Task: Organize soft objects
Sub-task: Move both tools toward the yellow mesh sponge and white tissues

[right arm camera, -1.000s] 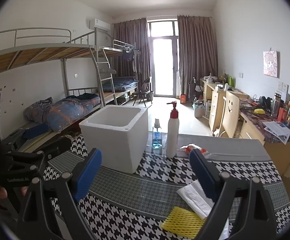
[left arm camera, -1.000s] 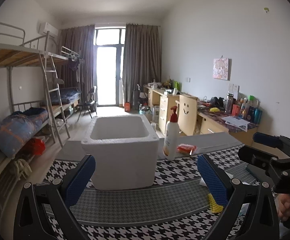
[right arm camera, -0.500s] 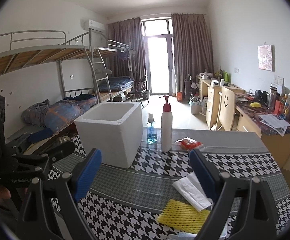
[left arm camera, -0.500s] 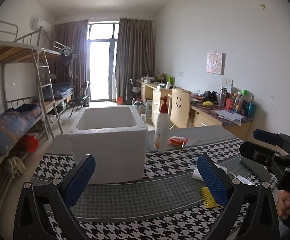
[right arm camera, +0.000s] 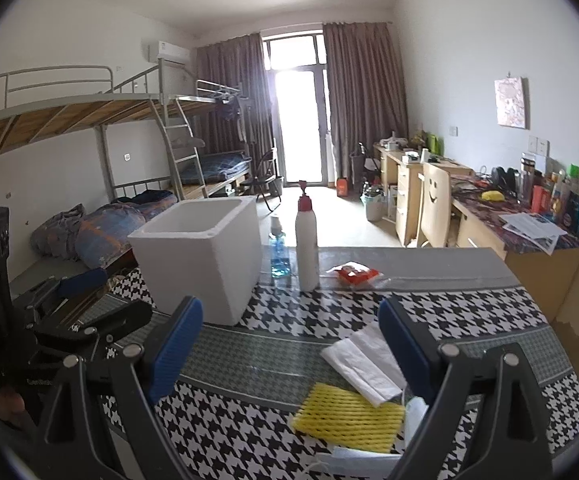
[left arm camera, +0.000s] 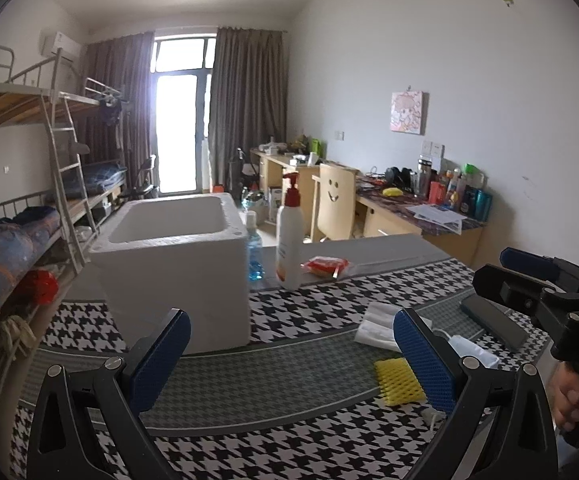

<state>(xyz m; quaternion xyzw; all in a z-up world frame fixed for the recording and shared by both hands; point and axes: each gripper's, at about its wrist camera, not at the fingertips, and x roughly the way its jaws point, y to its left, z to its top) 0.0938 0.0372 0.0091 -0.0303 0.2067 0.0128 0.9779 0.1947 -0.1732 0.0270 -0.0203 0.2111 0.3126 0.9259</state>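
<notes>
A yellow foam net (right arm camera: 349, 416) lies on the houndstooth tablecloth near the front, next to a folded white cloth (right arm camera: 363, 360) and a white mask (left arm camera: 471, 350). The net also shows in the left wrist view (left arm camera: 397, 382). A white foam box (left arm camera: 177, 264) stands open-topped to the left. My left gripper (left arm camera: 289, 356) is open and empty, above the cloth in front of the box. My right gripper (right arm camera: 289, 344) is open and empty, just left of the net and cloth. Each gripper shows at the edge of the other's view.
A white pump bottle (right arm camera: 306, 240), a small blue-liquid bottle (right arm camera: 278, 252) and a red packet (right arm camera: 355, 274) stand behind the box. A dark phone (left arm camera: 493, 320) lies at the right of the table. Bunk beds stand left, desks right.
Both grippers have drawn back and turned slightly; the box sits further left in the left view, and more of the net and white cloth shows. Both jaws stay open.
</notes>
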